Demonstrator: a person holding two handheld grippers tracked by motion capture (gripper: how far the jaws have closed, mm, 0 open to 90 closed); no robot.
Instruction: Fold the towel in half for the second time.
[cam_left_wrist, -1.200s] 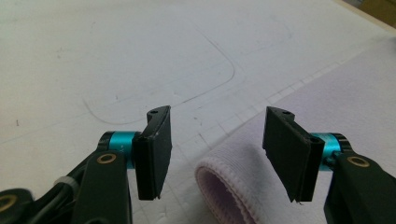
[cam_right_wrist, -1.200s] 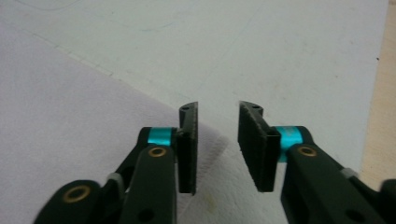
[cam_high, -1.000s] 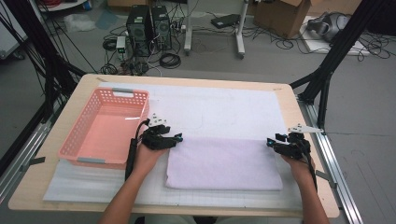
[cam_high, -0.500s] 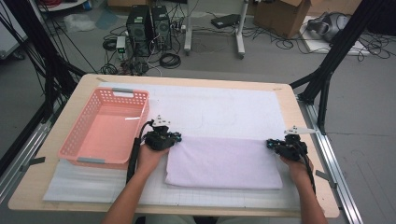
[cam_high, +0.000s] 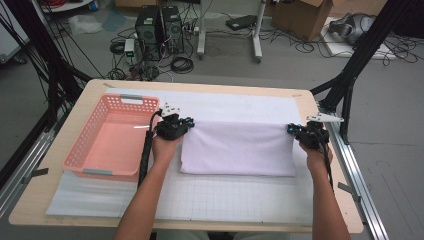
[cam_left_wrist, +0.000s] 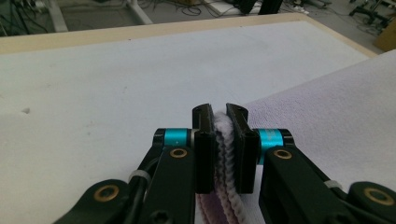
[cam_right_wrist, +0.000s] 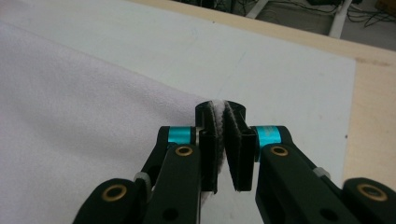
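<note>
L gripper (cam_high: 186, 123) was clamped on the far-left corner of the lilac towel (cam_high: 237, 150); jaws had just closed, folded pile squeezed between the pads (cam_left_wrist: 205, 149). R gripper (cam_high: 294, 131) same on the far-right corner, also just closed, cloth edge pinched between its pads (cam_right_wrist: 240, 149). Towel's far edge was stretched between the 2 grippers, the rest draped twd the person onto the white mat (cam_high: 230, 102). Pink basket (cam_high: 112, 135) sat just left of L gripper.
</note>
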